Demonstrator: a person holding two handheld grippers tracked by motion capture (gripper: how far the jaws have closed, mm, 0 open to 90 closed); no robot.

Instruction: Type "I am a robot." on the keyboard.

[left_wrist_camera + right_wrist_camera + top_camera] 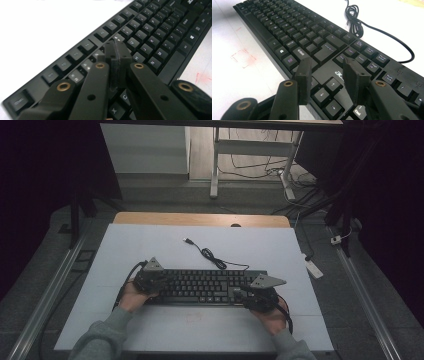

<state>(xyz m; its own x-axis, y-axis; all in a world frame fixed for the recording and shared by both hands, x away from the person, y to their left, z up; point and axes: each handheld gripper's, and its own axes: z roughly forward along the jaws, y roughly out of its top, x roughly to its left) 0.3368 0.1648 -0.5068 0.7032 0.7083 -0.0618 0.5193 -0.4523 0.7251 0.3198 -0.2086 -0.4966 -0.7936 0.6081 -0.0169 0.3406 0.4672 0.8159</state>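
A black keyboard (205,286) lies across the middle of the white mat, its cable (212,257) coiled behind it and ending in a USB plug (187,240). My left gripper (156,282) hovers over the keyboard's left end. In the left gripper view its jaws (117,51) are pressed together with nothing between them, just above the letter keys of the keyboard (155,37). My right gripper (241,294) is over the right end. In the right gripper view it (326,63) stands open above the arrow keys of the keyboard (287,30), with the cable (354,20) beyond.
The white mat (150,245) covers a wooden table (200,218). Faint red marks (243,58) sit on the mat in front of the keyboard. A power strip (314,268) lies on the floor to the right, and desk legs (215,165) stand behind.
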